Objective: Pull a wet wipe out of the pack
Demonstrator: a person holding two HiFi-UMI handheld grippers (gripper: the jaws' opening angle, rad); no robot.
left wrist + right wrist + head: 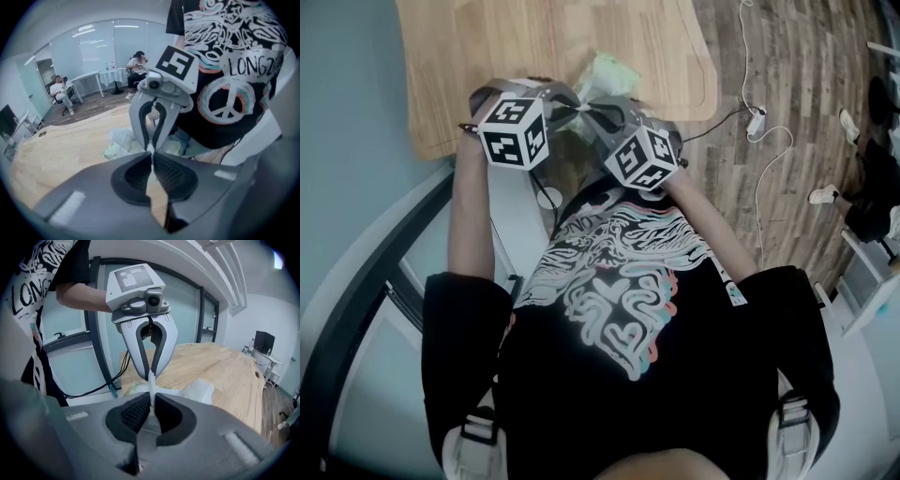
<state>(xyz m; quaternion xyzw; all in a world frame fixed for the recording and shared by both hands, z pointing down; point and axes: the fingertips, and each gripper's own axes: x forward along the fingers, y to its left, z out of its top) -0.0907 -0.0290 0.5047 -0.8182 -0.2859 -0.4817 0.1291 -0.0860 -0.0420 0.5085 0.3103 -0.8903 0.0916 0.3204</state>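
Your left claw (151, 151) is closed, tips pinched on one end of the wet wipe (151, 386). The wipe runs as a thin white strand straight across to your right claw (151, 401), which is also clamped tight on it, so the two claws sit almost tip to tip. The pack (609, 70), pale green and crumpled, lies on the wooden tabletop (487, 56) just beyond the claws, near your edge.
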